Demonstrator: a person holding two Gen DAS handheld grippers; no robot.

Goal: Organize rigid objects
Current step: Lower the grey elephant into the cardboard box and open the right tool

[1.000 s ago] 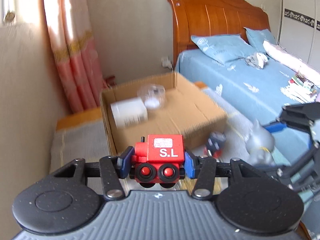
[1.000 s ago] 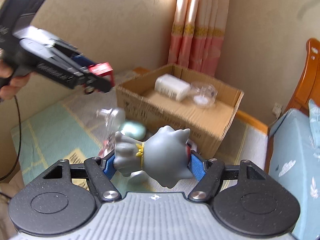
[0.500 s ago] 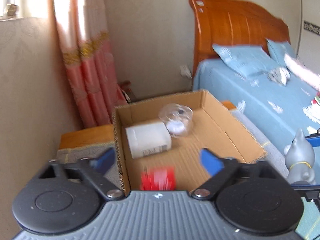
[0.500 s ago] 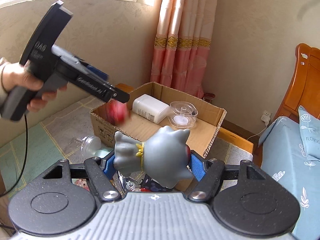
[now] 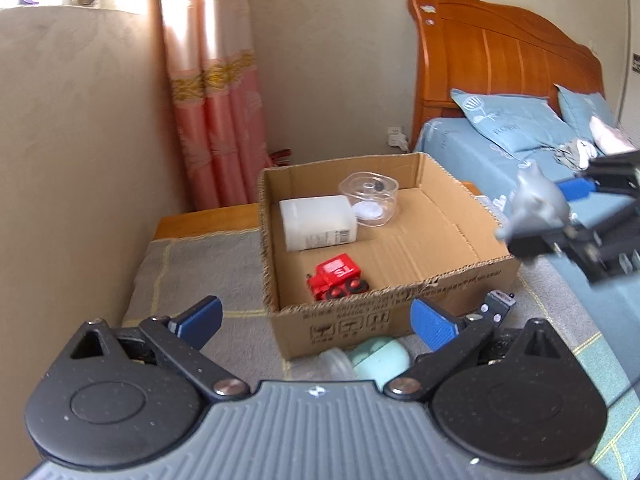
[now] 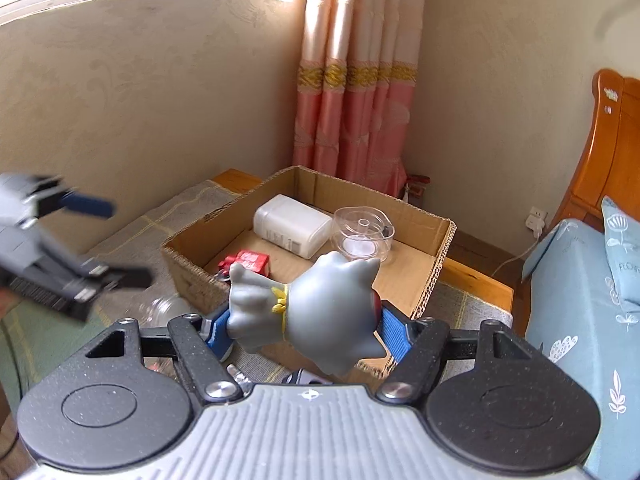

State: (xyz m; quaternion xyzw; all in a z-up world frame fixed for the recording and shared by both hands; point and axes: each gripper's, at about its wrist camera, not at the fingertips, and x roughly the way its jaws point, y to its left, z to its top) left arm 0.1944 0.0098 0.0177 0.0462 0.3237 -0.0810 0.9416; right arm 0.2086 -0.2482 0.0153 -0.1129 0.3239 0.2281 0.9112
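The right gripper [image 6: 304,330] pinches a grey cat-like plastic figurine [image 6: 308,312] sideways between its blue pads, presumably bound for the shallow cardboard box [image 6: 434,256] at twelve o'clock. The left gripper's [image 5: 316,318] jaws are opening with nothing between them; the red toy engine [image 5: 338,276] lies inside the box's near wall, leaving bare floor toward two o'clock.

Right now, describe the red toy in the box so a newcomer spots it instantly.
Find the open cardboard box on the floor beside the bed. Inside, near its front wall, lies a small red toy truck with black wheels. Its neighbours, a white bottle and a clear round container, are colourless.
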